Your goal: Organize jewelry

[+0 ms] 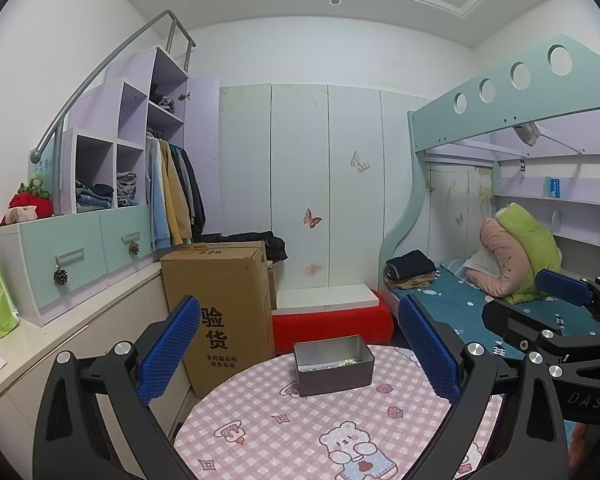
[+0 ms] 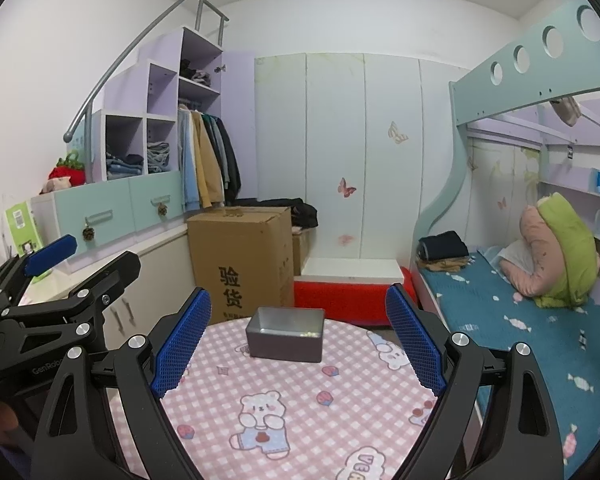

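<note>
A grey metal tin (image 1: pixel 334 365) stands open at the far edge of a round table with a pink checked cloth (image 1: pixel 284 424). Small pale jewelry pieces (image 1: pixel 350 360) lie inside it. The tin also shows in the right wrist view (image 2: pixel 286 333), its contents hidden by the wall. My left gripper (image 1: pixel 298 348) is open and empty, held above the table in front of the tin. My right gripper (image 2: pixel 298 338) is open and empty, also short of the tin. Each gripper shows at the edge of the other's view.
A tall cardboard box (image 1: pixel 220 308) stands behind the table on the left. A red bench (image 1: pixel 332 324) with a white board is behind it. A bed with a blue sheet (image 2: pixel 532 332) runs along the right. A counter (image 1: pixel 40 344) with drawers lies left.
</note>
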The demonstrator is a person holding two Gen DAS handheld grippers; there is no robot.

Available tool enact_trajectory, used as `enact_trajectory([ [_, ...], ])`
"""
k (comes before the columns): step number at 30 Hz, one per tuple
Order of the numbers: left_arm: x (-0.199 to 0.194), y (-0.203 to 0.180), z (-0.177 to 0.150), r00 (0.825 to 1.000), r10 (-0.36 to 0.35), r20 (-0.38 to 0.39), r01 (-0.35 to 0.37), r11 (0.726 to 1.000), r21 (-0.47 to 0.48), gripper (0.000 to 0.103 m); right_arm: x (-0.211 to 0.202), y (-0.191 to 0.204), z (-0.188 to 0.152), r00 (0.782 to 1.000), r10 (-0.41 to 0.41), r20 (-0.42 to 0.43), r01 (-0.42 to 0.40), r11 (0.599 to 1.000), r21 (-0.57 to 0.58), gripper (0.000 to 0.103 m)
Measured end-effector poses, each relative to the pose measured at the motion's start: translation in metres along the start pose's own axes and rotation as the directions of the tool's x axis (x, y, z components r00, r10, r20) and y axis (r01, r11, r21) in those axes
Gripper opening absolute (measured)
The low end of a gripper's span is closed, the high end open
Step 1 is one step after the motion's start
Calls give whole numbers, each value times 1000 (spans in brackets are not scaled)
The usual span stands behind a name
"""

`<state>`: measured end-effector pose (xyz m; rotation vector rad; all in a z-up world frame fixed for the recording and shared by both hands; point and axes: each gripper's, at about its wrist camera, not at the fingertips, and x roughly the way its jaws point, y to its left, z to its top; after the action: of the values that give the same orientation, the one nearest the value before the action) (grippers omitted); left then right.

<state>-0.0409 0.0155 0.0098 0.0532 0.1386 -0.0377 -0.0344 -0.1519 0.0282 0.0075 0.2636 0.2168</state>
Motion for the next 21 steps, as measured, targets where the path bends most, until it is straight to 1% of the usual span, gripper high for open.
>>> enact_trajectory([
  [21, 13, -4, -4, 1000, -6, -4, 6, 1000, 6, 96, 8, -6, -5, 1000, -8, -11, 8, 1000, 4, 86],
])
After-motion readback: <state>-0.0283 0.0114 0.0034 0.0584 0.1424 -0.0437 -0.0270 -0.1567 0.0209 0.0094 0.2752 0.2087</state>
